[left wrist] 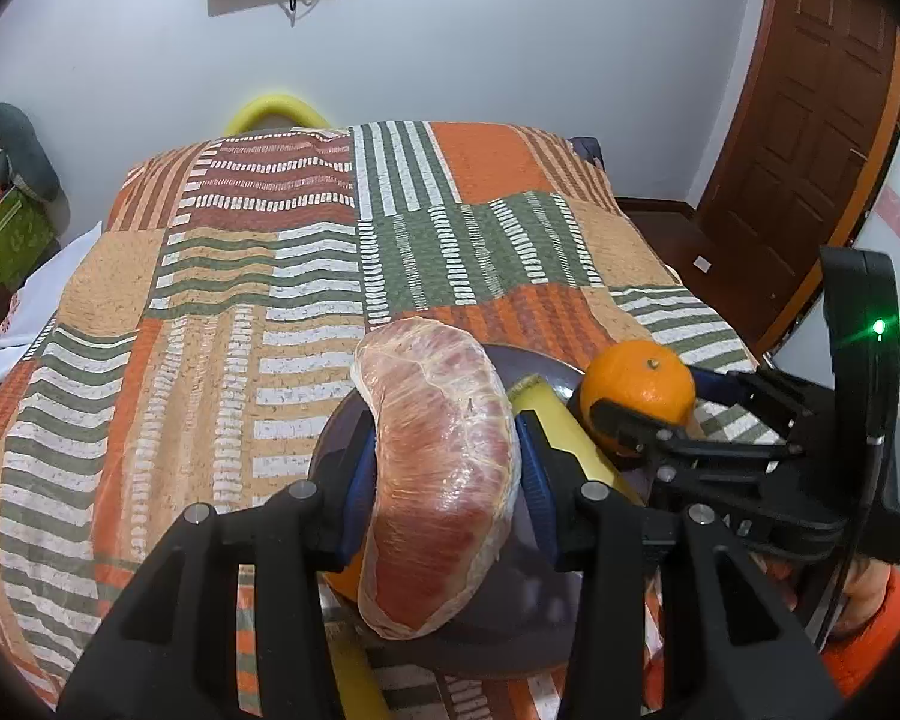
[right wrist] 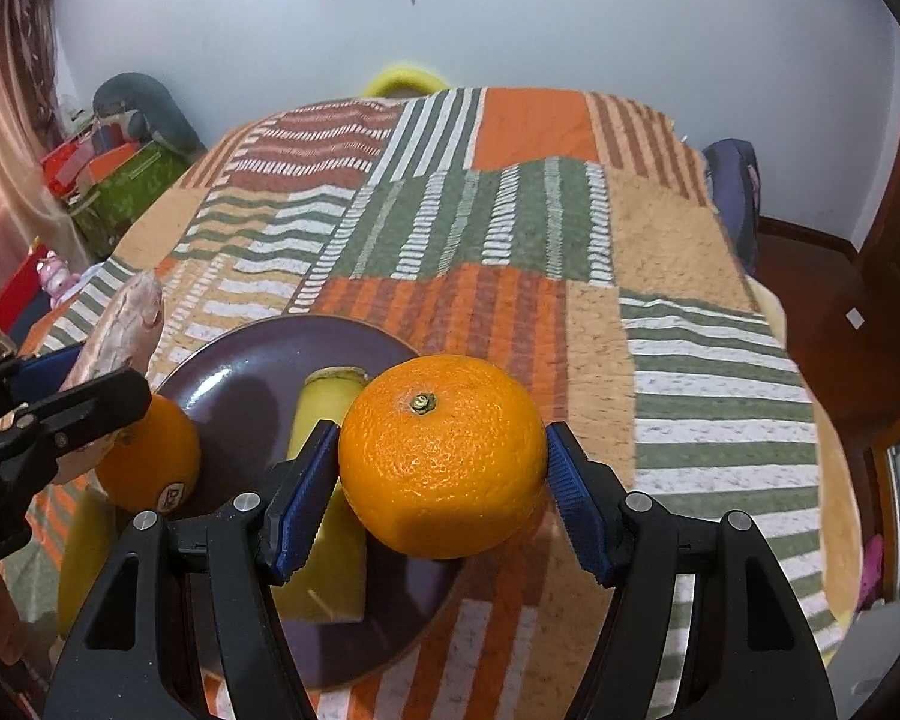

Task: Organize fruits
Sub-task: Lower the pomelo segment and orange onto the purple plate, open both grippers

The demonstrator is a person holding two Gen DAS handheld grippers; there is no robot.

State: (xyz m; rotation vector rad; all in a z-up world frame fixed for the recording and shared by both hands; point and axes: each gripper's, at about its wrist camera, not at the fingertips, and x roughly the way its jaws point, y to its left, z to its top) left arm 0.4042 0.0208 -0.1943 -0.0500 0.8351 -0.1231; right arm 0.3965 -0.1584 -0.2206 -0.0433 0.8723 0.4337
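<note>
My left gripper (left wrist: pixel 444 462) is shut on a peeled pink pomelo wedge (left wrist: pixel 438 480) wrapped in film, held over a dark purple plate (left wrist: pixel 528 360). My right gripper (right wrist: pixel 444 462) is shut on an orange (right wrist: pixel 444 456), held above the plate's right edge; this orange also shows in the left wrist view (left wrist: pixel 639 390). On the plate (right wrist: pixel 252 360) lie a yellow-green fruit piece (right wrist: pixel 330 528) and a second orange with a sticker (right wrist: pixel 150 456). The pomelo wedge shows in the right wrist view (right wrist: pixel 126 330) at the left, in the left gripper (right wrist: pixel 60 414).
The plate sits on a bed with a patchwork quilt (right wrist: pixel 510 228) of orange, green and white stripes. A yellow fruit (right wrist: pixel 84 558) lies off the plate at the left. Boxes and a cushion (right wrist: pixel 120 168) stand at the far left, a wooden door (left wrist: pixel 810 120) at the right.
</note>
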